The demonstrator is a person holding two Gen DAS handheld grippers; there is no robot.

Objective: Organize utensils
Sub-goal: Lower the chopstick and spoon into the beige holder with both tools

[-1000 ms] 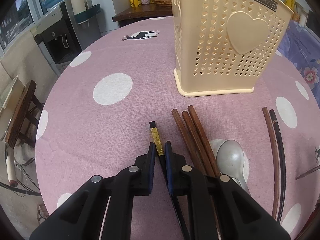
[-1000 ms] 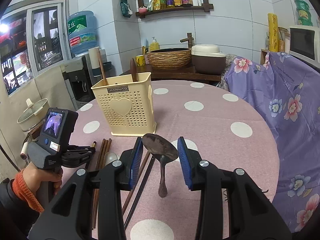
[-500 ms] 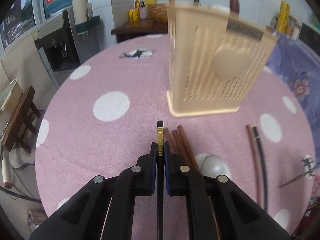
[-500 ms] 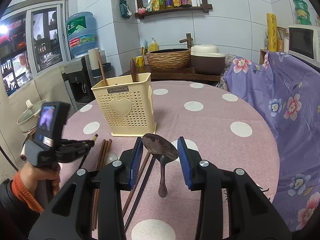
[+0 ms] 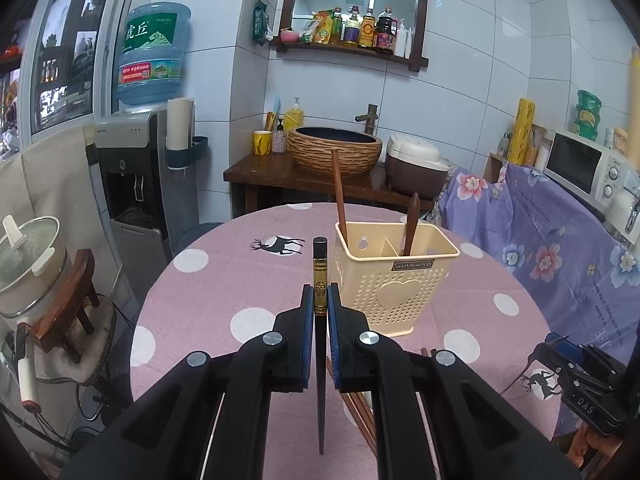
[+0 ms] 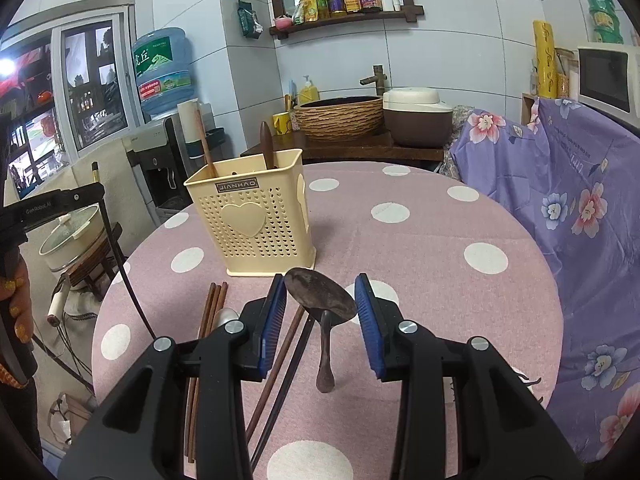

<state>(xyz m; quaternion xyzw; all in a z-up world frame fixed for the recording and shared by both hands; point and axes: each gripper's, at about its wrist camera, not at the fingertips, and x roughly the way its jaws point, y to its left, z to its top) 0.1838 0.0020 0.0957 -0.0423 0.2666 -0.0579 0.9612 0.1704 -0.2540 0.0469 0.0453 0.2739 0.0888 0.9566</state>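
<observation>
My left gripper [image 5: 319, 300] is shut on a black chopstick with a gold band [image 5: 319, 280] and holds it lifted above the table, left of the cream utensil basket [image 5: 394, 280]. The basket [image 6: 256, 220] holds a brown chopstick and a dark wooden handle. In the right wrist view the left gripper [image 6: 86, 192] hangs at the left with the chopstick [image 6: 120, 264] pointing down. My right gripper [image 6: 320, 312] is open, its jaws on either side of a dark wooden spoon [image 6: 322, 308] on the pink dotted tablecloth [image 6: 440, 220]. Several brown chopsticks [image 6: 206, 328] and a metal spoon [image 6: 224, 316] lie nearby.
A brown and a black chopstick [image 6: 288, 352] lie left of the wooden spoon. A purple flowered cloth [image 6: 580, 200] covers furniture at the right. A stool with a pot [image 5: 28, 272] and a water dispenser [image 5: 136, 184] stand left of the table.
My left gripper closed on the black chopstick, lifted it off the table and tilted up level. The right gripper has not moved.
</observation>
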